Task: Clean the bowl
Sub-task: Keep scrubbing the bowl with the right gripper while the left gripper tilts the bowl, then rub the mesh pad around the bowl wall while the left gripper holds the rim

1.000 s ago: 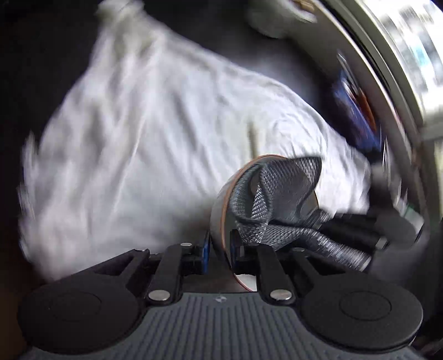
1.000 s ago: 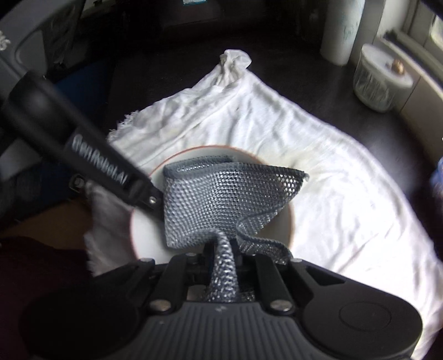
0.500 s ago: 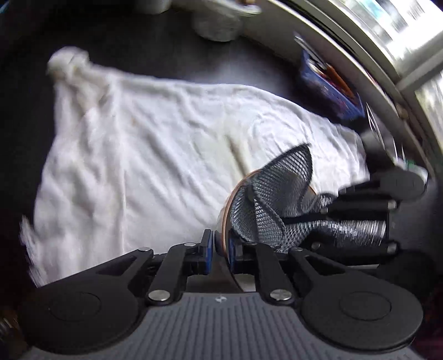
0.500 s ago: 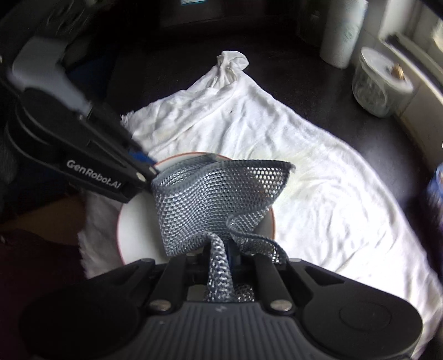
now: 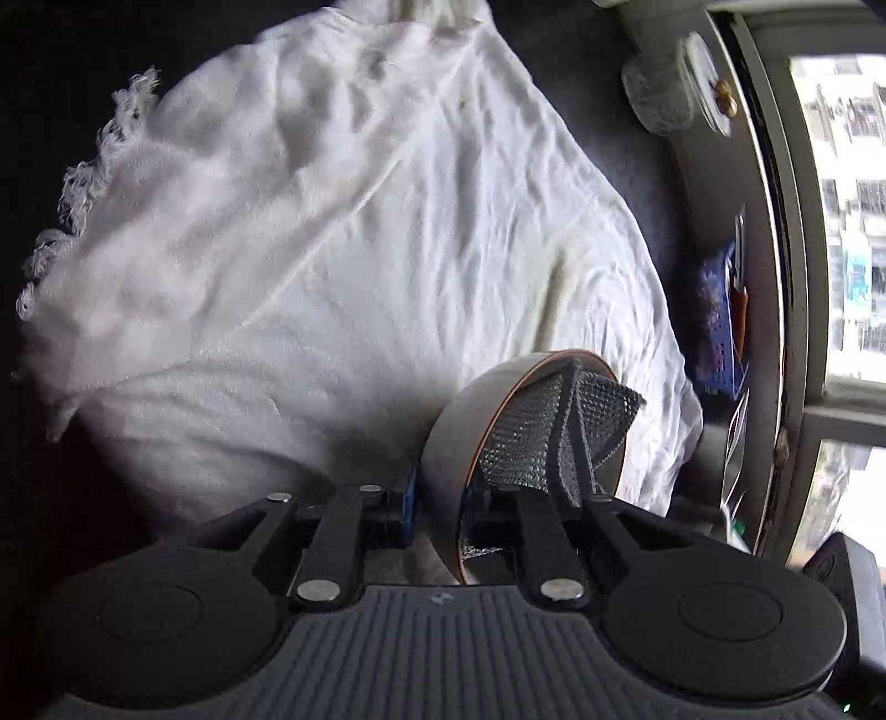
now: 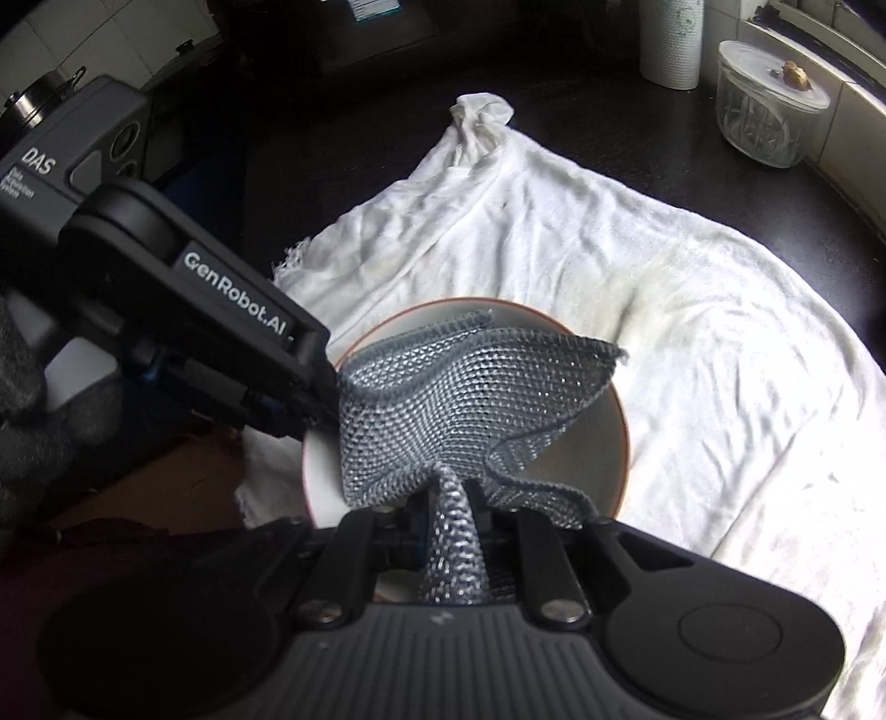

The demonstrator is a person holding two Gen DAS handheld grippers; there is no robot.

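Observation:
A white bowl (image 6: 601,437) with an orange rim is held above a white towel (image 6: 692,343). My left gripper (image 5: 438,498) is shut on the bowl's rim (image 5: 454,421), one finger inside and one outside; it also shows at the left of the right wrist view (image 6: 318,396). My right gripper (image 6: 451,512) is shut on a grey mesh dishcloth (image 6: 459,399), which spreads inside the bowl. In the left wrist view the dishcloth (image 5: 559,426) fills the tilted bowl.
The towel (image 5: 332,249) lies crumpled on a dark counter (image 6: 343,138). A lidded glass jar (image 6: 767,105) and a white cylinder (image 6: 670,41) stand at the back right. A blue packet (image 5: 722,327) lies by the window sill.
The left gripper has turned with the bowl, so the view swung and the bowl is tilted differently. The dishcloth has shifted inside the bowl, and the right gripper no longer shows in the left view.

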